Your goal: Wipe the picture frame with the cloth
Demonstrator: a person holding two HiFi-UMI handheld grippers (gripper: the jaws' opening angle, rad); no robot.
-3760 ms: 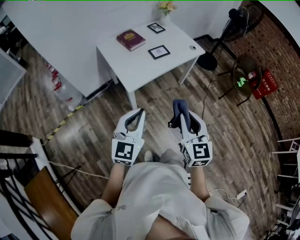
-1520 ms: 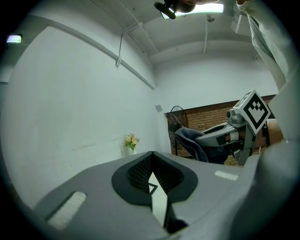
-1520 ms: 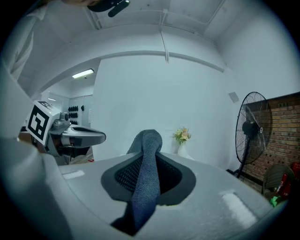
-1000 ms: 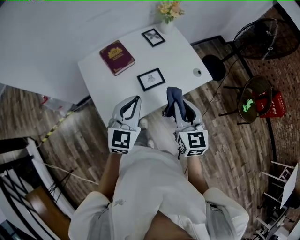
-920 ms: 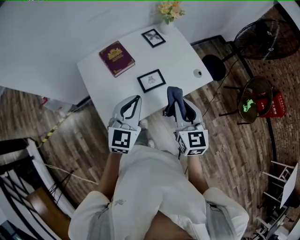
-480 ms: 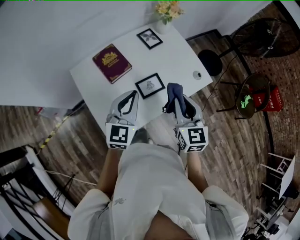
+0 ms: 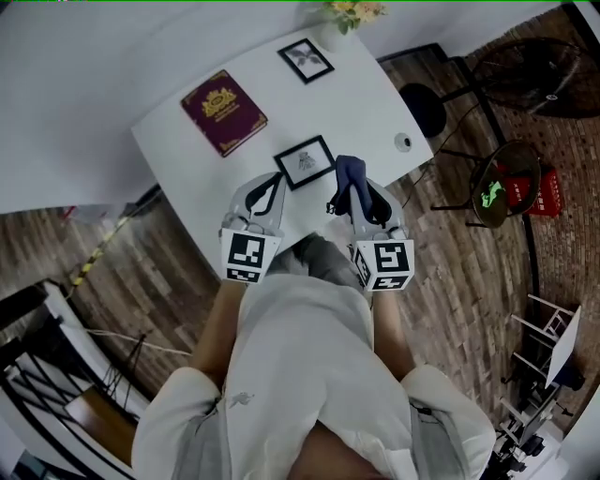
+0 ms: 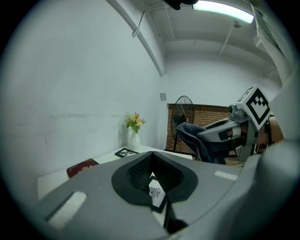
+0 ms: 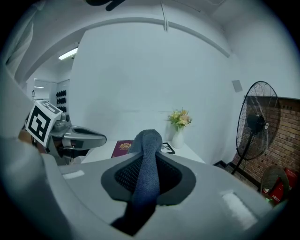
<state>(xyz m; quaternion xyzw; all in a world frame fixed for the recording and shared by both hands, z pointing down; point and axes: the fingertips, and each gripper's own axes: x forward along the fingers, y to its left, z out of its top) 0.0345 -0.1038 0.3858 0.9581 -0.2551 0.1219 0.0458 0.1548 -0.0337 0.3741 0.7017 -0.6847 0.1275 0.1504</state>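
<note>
- Two edges bound the working area: the near long edge of the white table [image 7: 370, 103], over which both grippers are held, and the far edge, which is set against the white wall [image 7: 94, 56]. Bare tabletop is left to the right of the picture frame [image 7: 305, 161], and a narrower strip is left between it and the dark red book [image 7: 223, 112].
- The picture frame is laid flat close to the near edge, just ahead of the gripper tips and between them. In the left gripper view it is seen through the loop of that gripper's jaws.
- The left gripper [image 7: 276, 182] is held roughly level above the table and pointed toward the wall. Its jaws are closed tip to tip, with nothing between them.
- The right gripper [image 7: 358, 192] is held beside it, apart from it and at a like height. Its jaws are clamped on the blue-grey cloth [image 7: 349, 173], which is bunched into a strip and sticks out past the tips, just beside the frame's right corner.
- Farther back, a second frame [image 7: 306, 60] and a vase of flowers [image 7: 349, 11] are placed near the wall. A small round object [image 7: 403, 142] lies at the right end.
- Off the table to the right, a standing fan [image 7: 525, 67] is placed on the wooden floor [image 7: 450, 281], well apart from the grippers.
</note>
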